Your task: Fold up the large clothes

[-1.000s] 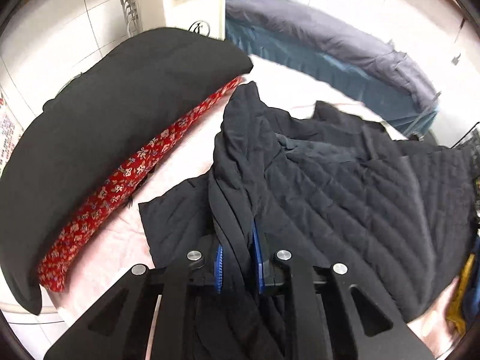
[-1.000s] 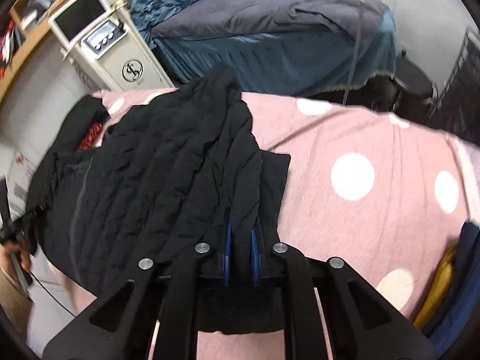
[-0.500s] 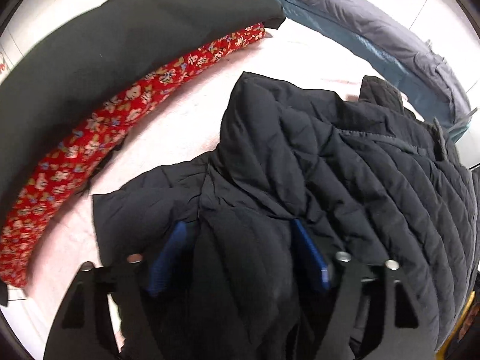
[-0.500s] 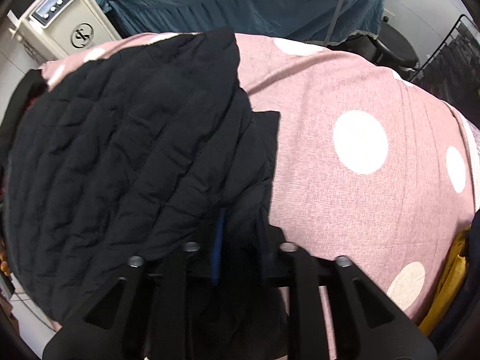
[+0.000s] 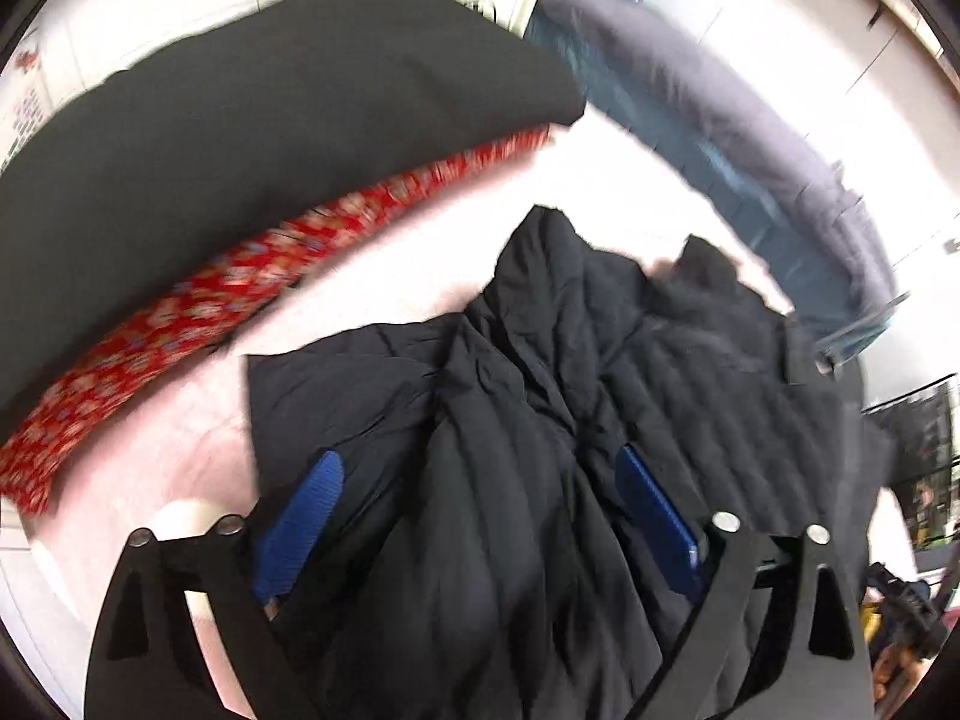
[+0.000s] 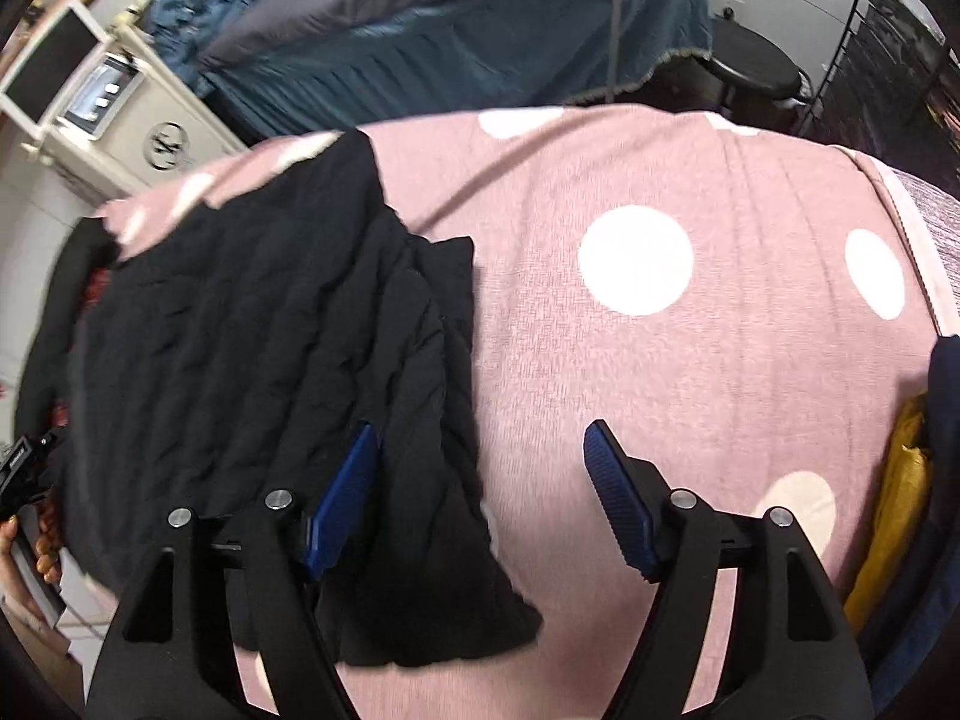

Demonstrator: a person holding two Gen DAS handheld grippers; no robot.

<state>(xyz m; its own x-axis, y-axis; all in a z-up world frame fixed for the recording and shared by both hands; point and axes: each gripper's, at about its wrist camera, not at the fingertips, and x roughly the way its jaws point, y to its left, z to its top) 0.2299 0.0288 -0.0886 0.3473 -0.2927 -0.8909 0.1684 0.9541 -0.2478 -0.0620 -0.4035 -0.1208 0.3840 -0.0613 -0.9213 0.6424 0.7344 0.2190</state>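
Note:
A black quilted jacket (image 5: 600, 396) lies bunched on a pink bed cover with white dots (image 6: 660, 330). In the right wrist view the jacket (image 6: 270, 348) covers the left half of the cover. My left gripper (image 5: 480, 516) is open, its blue pads (image 5: 306, 516) spread wide over a fold of the jacket that lies loose between them. My right gripper (image 6: 480, 498) is open just above the jacket's lower right edge; its left pad (image 6: 348, 492) is over the fabric and its right pad is over bare cover.
A black cushion (image 5: 240, 132) on a red flowered cloth (image 5: 198, 330) lies along the bed's left side. A blue-skirted bed with a grey quilt (image 6: 456, 18) and a white machine (image 6: 102, 108) stand behind. Yellow and navy clothes (image 6: 900, 492) sit at the right edge.
Both grippers have opened and let go of the jacket, the left first and then the right. The jacket has dropped from a lifted ridge onto the bed.

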